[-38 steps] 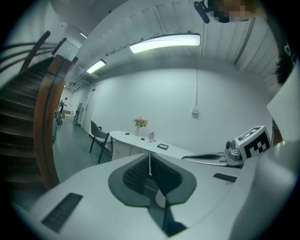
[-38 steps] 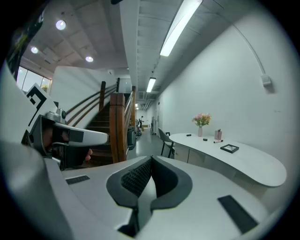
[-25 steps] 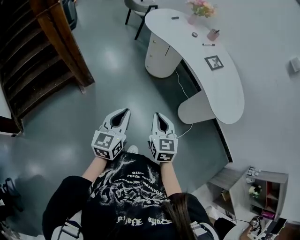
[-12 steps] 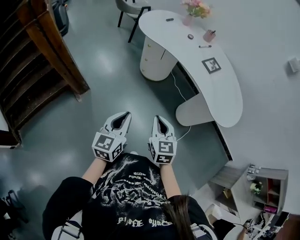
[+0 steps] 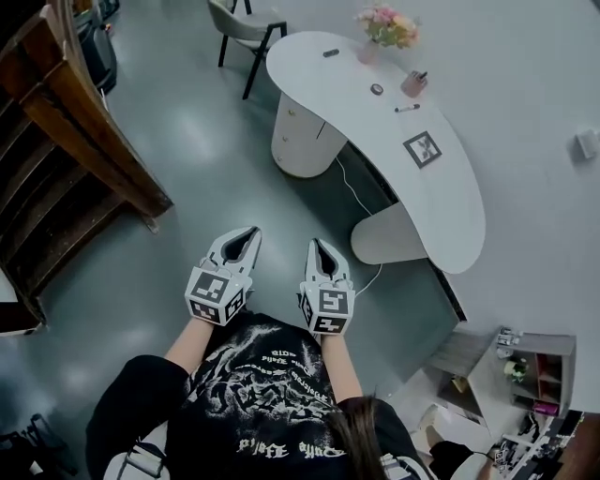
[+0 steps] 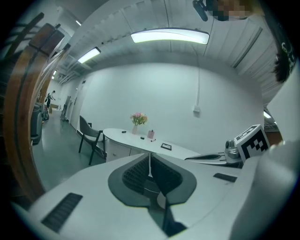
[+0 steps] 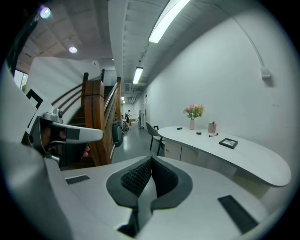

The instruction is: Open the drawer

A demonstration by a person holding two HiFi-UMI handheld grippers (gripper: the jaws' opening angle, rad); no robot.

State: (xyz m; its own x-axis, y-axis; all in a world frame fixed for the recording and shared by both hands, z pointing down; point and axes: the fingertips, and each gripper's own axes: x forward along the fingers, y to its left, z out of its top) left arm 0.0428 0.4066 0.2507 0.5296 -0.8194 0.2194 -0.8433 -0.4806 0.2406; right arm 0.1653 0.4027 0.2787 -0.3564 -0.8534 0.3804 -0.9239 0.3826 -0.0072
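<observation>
The drawer point(image 5: 292, 131) sits in the rounded pedestal under the far end of the curved white counter point(image 5: 441, 187), well apart from both claws. From the head view I think I see small pulls on the pedestal's front, but they are too small to tell how the fronts divide.

The left claw point(image 5: 242, 246) and the right claw point(image 5: 322, 253) hang side by side in front of me over the bare floor point(image 5: 187, 122). Each has its jaws together with nothing between them, and each gripper view shows the dark pads meeting.

My worries from here:
- The jaws are together. If I reach the pedestal like this, the tips will only knock against the drawer front, so they must part before the pull.
- A cable point(image 5: 349, 180) trails across the floor on the near side of the pedestal and could catch a foot on a straight approach.
- A chair point(image 5: 246, 28) stands just left of the pedestal and crowds that side.
- With a small pull, a shallow bite may slip off as I draw back.
- A hard tug could shake the counter and tip the vase of flowers point(image 5: 380, 28) at its far end.
</observation>
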